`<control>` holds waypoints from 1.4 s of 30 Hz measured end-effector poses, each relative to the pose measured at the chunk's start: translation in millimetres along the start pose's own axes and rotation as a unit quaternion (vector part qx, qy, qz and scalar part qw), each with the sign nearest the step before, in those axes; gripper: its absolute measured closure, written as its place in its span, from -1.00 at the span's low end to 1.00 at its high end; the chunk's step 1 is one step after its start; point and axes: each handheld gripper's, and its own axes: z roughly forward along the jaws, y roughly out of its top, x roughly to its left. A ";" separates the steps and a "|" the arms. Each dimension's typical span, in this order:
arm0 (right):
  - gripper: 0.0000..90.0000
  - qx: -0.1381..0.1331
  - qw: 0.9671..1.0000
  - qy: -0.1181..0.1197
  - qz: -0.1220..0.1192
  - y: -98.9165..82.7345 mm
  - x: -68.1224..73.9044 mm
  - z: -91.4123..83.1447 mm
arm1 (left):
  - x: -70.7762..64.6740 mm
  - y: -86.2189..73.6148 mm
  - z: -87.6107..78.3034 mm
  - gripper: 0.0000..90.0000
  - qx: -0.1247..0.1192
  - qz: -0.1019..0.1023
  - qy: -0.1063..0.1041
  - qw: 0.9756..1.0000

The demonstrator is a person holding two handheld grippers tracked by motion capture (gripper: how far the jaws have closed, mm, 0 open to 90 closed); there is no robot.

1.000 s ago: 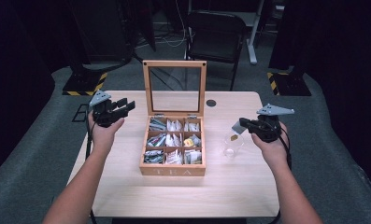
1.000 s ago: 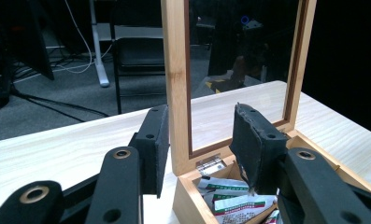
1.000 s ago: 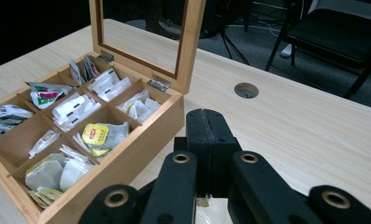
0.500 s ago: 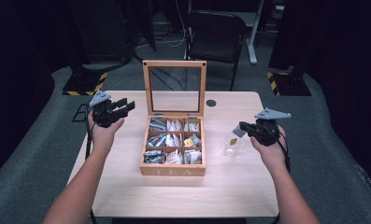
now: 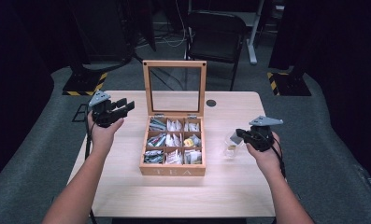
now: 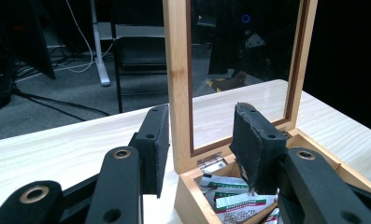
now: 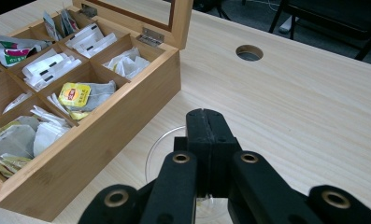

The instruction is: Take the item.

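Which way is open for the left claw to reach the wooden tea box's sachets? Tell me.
Probably from above: the glass lid stands upright, the wooden tea box is open, and the left claw hangs beside it, jaws apart.

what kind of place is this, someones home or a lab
Most likely a lab or recording studio, not a home: black curtains hang around a lone wooden table, cables trail over the grey carpet, and hazard-striped stand bases sit on the floor beside a folding chair.

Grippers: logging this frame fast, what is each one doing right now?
Left gripper: open, holding nothing, beside the tea box.
Right gripper: shut above the clear glass cup; a held item cannot be told.
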 end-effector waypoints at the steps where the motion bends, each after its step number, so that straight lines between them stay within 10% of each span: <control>1: 1.00 0.001 1.000 -0.001 -0.001 -0.4 0.1 0.2 | 0.0 0.0 0.0 0.26 0.000 0.000 0.000 1.000; 18: 0.99 0.015 1.000 0.001 0.006 -9.7 -0.5 9.7 | 0.5 -0.4 -0.2 0.25 -0.001 -0.001 0.001 1.000; 42: 0.18 -0.019 1.000 -0.002 -0.014 31.5 13.4 10.1 | 1.7 0.3 -3.2 0.25 -0.005 -0.003 0.003 1.000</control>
